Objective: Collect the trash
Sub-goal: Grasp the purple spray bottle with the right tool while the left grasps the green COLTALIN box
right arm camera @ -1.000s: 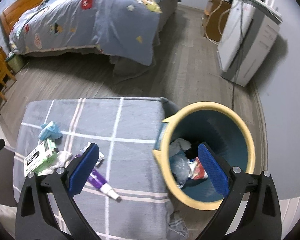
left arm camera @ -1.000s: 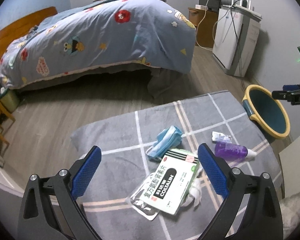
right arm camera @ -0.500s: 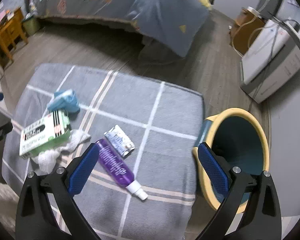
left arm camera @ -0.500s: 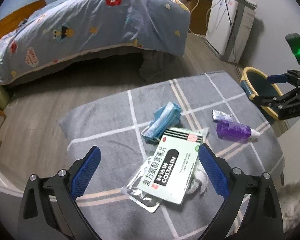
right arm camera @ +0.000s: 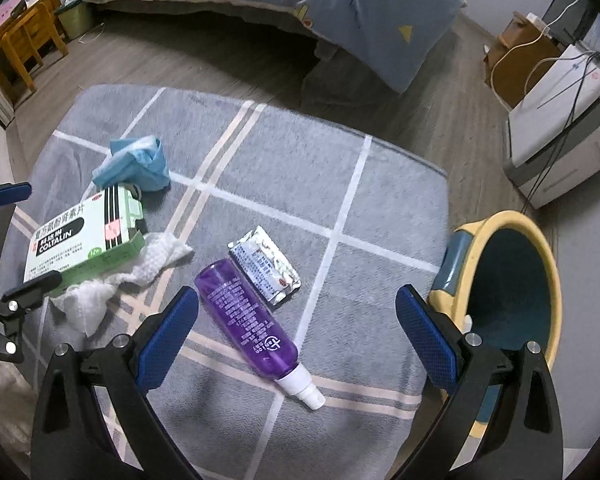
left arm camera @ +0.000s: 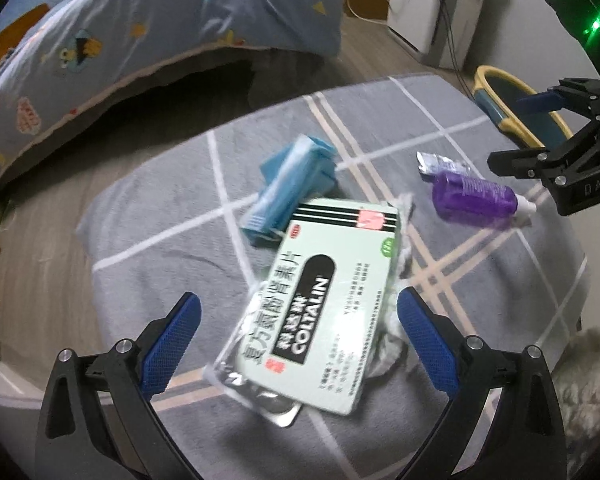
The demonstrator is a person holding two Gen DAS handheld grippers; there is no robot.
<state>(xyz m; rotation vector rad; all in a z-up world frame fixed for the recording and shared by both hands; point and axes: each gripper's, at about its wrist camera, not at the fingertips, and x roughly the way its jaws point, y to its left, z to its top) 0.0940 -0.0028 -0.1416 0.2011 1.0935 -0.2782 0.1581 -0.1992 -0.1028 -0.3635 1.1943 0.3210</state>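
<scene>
Grey checked mat (right arm camera: 380, 200) carries the trash. Left claw (left arm camera: 298, 322) spread wide, straddling the medicine box (left arm camera: 320, 300). Right claw (right arm camera: 298, 316) spread wide over the purple bottle (right arm camera: 248, 320); bin (right arm camera: 516, 300) just beside its right finger.

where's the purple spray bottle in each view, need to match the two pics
Left wrist view: the purple spray bottle lies at right of centre on the grey blanket, white cap pointing right, just below the right tongs.
Right wrist view: the same bottle lies low in the middle, between the open tongs' blue tips, cap toward the bottom right.
Shared landmark: the small foil packet beside the bottle's base.
</scene>
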